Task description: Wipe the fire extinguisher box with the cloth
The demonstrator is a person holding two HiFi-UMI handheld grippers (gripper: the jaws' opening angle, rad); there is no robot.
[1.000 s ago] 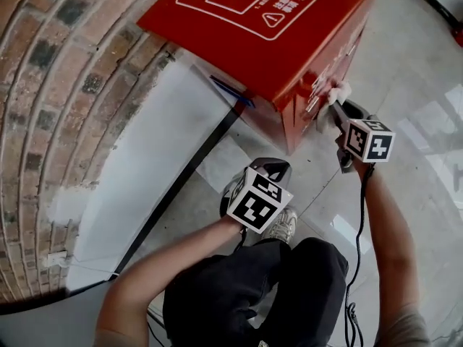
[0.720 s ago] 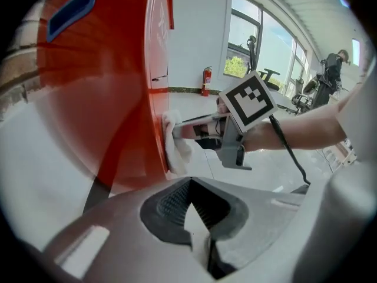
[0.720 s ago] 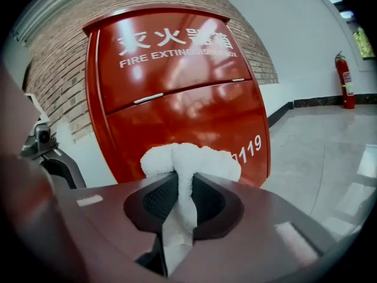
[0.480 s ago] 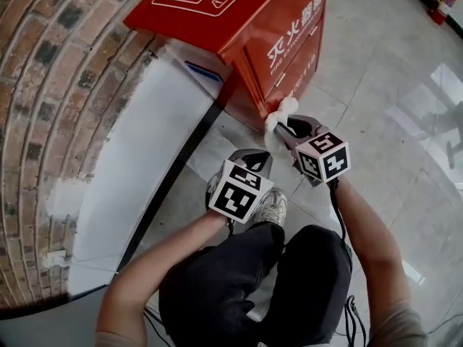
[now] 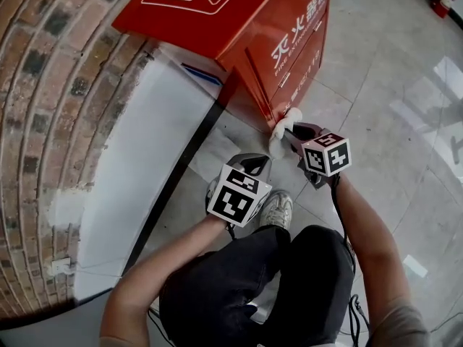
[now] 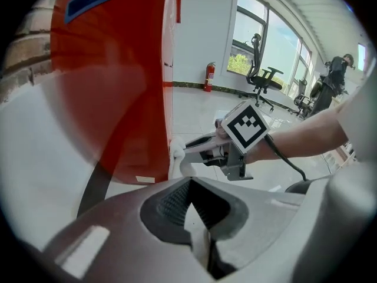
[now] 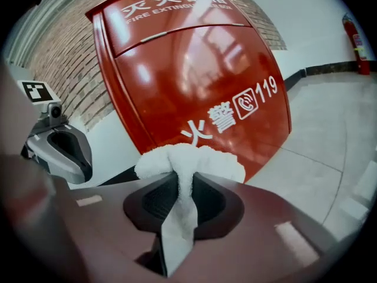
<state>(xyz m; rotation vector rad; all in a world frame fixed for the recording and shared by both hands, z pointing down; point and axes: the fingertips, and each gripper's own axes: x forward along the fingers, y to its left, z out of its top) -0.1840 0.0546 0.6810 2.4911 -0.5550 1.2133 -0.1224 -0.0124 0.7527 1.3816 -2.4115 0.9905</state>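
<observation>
The red fire extinguisher box stands against the wall, and its front with white lettering fills the right gripper view. My right gripper is shut on a white cloth, which bunches out past the jaw tips. The cloth lies against the box's lower front corner, also seen from the side in the left gripper view. My left gripper hangs lower, near the shoe and apart from the box. Its jaws meet at the tips with nothing between them.
A brick wall with a white base panel and a dark floor strip runs along the left. The person's shoe and dark trousers are below the grippers. Grey tiled floor spreads to the right. A fire extinguisher and an office chair stand farther off.
My right gripper has slid the cloth down the box's front, from near the door edge to the lower corner. The left gripper has hardly moved.
</observation>
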